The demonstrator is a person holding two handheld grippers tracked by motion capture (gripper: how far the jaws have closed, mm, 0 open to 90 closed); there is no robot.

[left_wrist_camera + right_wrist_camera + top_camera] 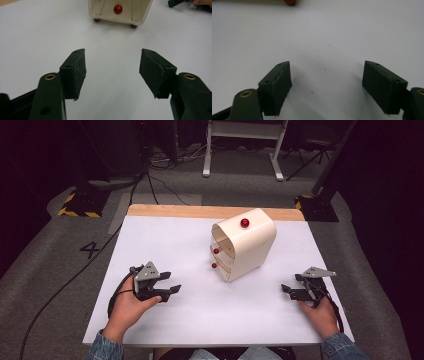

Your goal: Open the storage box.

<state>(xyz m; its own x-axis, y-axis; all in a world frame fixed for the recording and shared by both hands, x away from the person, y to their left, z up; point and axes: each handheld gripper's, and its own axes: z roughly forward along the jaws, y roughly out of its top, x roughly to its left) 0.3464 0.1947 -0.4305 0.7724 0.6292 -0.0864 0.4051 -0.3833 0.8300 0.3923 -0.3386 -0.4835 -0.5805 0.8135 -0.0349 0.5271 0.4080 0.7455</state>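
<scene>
Grey carpet floor point(45, 250) with cables point(165, 187) and a "4" mark point(90, 250) at left; white desk legs point(242, 150) at top centre; dark surroundings.

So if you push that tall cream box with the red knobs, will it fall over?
Maybe. The tall cream box with red knobs stands taller than wide, so a high push could tip it. It rests on small red feet, so it might slide on the smooth white table. It looks light.
</scene>
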